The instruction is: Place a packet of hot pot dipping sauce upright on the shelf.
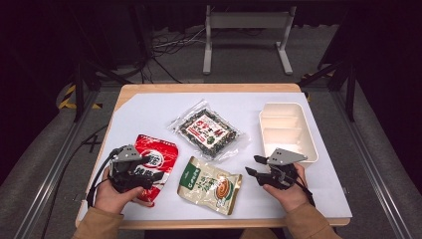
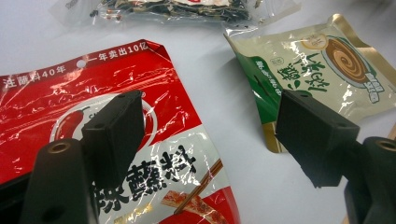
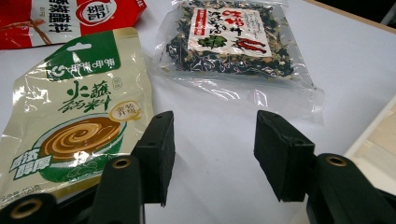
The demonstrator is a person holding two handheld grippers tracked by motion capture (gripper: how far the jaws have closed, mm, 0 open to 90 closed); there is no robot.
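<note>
Three food packets lie on the white sheet. A red sauce packet [image 1: 156,158] [image 2: 70,107] [image 3: 70,16] sits at the front left. Beside it lies a cream-and-green packet [image 1: 211,184] [image 2: 317,65] [image 3: 74,116], and a clear packet of dark dried greens [image 1: 208,130] [image 3: 233,42] [image 2: 187,7] lies behind them. My left gripper [image 1: 152,180] [image 2: 210,135] hovers open over the red packet's near right corner, nothing between its jaws. At the front right, my right gripper [image 1: 253,166] [image 3: 212,154] is open over bare sheet just right of the cream packet, pointing left.
A white divided tray [image 1: 287,130] stands at the right of the table, just behind my right hand, and its edge [image 3: 373,135] shows in the right gripper view. The wooden table edge [image 1: 209,88] borders the sheet at the back. A metal stand [image 1: 247,35] is on the floor beyond.
</note>
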